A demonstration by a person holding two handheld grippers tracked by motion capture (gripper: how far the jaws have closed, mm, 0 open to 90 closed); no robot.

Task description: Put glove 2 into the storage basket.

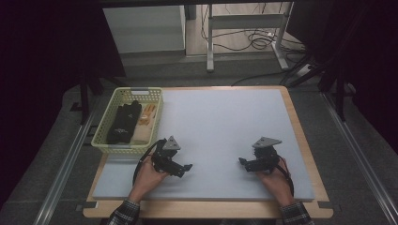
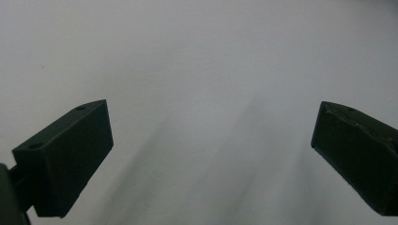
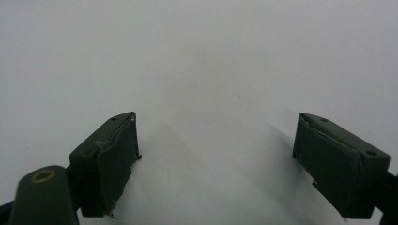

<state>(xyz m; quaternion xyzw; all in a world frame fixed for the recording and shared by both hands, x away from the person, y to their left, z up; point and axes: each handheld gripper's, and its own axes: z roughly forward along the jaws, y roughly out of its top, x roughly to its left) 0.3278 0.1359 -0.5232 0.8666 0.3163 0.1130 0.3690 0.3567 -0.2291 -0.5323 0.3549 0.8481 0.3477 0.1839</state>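
My left gripper rests low over the front left of the pale grey mat, jaws pointing right, held by a hand in a plaid sleeve. In the left gripper view its jaws stand wide apart over bare mat, gripper open and empty. My right gripper sits at the front right of the mat, jaws pointing left. The right gripper view has its gripper open too, with nothing between its fingers. A pale green basket at the mat's left edge holds black gloves and a yellowish item.
The mat lies on a wooden board whose rim shows along the right and front. Beyond the table are a metal frame, cables on the floor and dark drapes on both sides. Rails run beside the board.
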